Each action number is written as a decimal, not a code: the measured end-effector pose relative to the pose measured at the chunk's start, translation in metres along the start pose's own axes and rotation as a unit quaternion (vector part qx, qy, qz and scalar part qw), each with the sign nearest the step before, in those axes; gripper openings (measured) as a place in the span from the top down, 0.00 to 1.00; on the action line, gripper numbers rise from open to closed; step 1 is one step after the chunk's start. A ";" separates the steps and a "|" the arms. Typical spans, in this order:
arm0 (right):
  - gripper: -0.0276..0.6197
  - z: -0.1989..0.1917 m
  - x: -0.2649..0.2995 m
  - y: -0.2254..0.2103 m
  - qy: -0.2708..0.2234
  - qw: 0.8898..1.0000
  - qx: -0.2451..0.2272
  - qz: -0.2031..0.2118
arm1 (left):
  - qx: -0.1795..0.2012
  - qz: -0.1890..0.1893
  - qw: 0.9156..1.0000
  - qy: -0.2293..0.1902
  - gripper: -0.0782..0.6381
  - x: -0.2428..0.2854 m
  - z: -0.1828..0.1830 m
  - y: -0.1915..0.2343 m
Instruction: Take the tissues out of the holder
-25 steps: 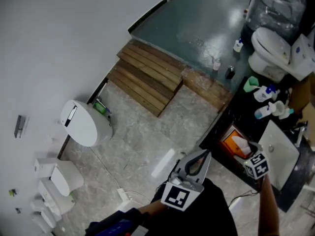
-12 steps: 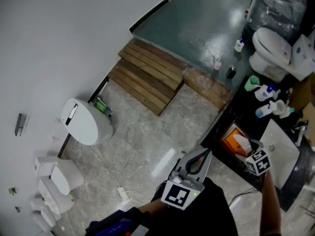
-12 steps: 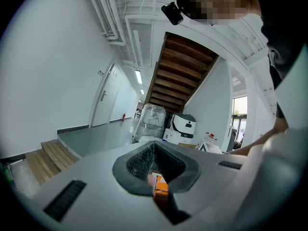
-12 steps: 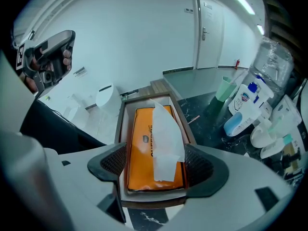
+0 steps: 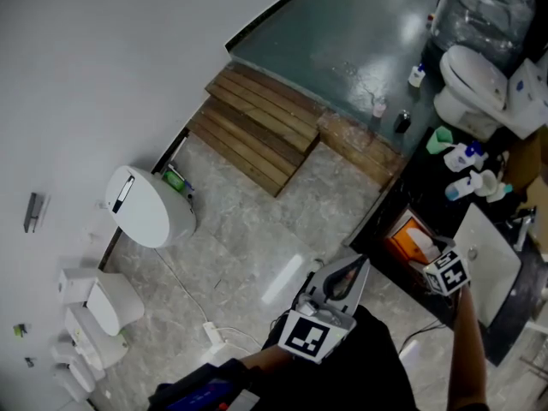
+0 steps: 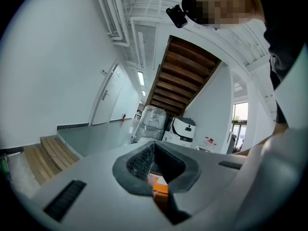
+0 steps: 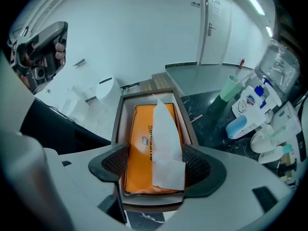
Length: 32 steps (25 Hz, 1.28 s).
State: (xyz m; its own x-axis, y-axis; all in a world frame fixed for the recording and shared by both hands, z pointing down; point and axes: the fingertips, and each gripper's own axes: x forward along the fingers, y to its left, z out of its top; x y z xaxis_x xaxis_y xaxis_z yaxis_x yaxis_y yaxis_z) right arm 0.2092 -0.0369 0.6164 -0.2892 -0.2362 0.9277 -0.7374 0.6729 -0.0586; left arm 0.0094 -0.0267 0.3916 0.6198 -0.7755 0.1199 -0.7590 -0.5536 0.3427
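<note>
While the right gripper (image 7: 156, 166) holds its jaws apart, flanking the tissue pack (image 7: 137, 148) inside the holder (image 7: 147, 91), the left gripper (image 6: 155, 166) hangs well apart from it, jaws together, empty.

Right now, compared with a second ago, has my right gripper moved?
No, not noticeably. The right gripper sits at the same end of the tissue holder as before; the whole head view just slid up slightly.

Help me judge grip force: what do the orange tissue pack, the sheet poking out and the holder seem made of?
Orange tissue pack: glossy plastic film, going by its pale sheen. Sheet: thin matte white paper, softly folded. Holder: rigid box with a dull brown rim and pale inside, perhaps wood or board; unclear.
</note>
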 end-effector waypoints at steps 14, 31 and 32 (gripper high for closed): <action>0.44 0.002 0.010 0.003 0.044 0.999 -0.018 -0.004 | -0.011 -0.010 1.000 0.000 0.90 -0.003 -0.002 0.000; 0.46 0.002 0.016 0.006 0.076 0.997 -0.025 -0.019 | -0.028 -0.010 1.000 0.001 0.90 -0.001 -0.003 0.012; 0.47 0.002 0.016 0.007 0.072 0.997 -0.026 -0.017 | -0.028 -0.011 1.000 0.001 0.90 0.000 -0.003 0.011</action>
State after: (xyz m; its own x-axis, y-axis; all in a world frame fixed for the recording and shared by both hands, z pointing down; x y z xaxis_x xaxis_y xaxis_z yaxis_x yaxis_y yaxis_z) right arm 0.1983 -0.0379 0.6301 -0.1707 -0.1583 0.9725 -0.7110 0.7032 -0.0103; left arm 0.0014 -0.0318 0.3987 0.6370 -0.7624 0.1140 -0.7326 -0.5528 0.3971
